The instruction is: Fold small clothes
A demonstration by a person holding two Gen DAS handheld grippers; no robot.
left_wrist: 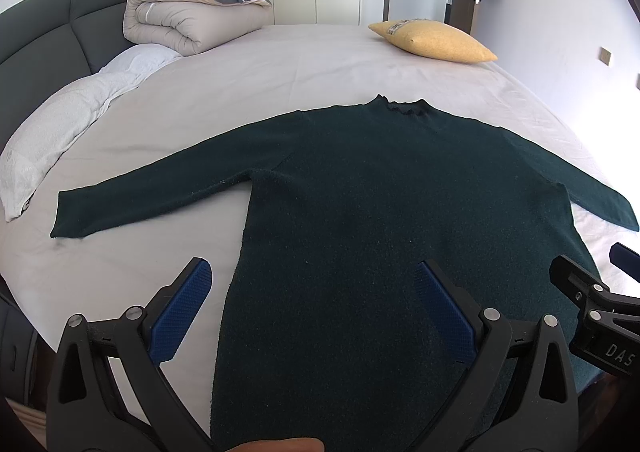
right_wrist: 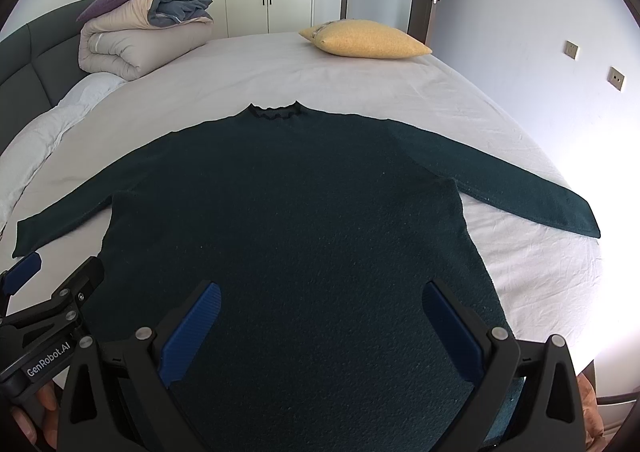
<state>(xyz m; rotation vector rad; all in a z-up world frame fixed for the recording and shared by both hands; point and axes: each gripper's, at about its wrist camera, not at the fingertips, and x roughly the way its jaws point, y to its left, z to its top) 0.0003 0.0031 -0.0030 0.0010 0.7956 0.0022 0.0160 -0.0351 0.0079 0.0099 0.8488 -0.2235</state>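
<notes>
A dark green sweater [left_wrist: 380,188] lies flat on the white bed sheet [left_wrist: 280,64], collar away from me, both sleeves spread out to the sides. My left gripper [left_wrist: 314,272] hovers open over the sweater's lower left edge, nothing between its blue pads [left_wrist: 180,312]. In the right wrist view the same sweater [right_wrist: 288,212] fills the middle, and my right gripper [right_wrist: 322,292] is open above its lower body. The right gripper [left_wrist: 592,284] shows at the right edge of the left wrist view; the left gripper [right_wrist: 60,268] shows at the lower left of the right wrist view.
A yellow pillow [left_wrist: 432,40] lies at the far side of the bed. A rolled duvet [left_wrist: 192,16] with a purple cushion sits by the dark headboard [left_wrist: 40,36], and a white pillow [left_wrist: 60,124] lies on the left. Wardrobe doors and a doorway stand behind.
</notes>
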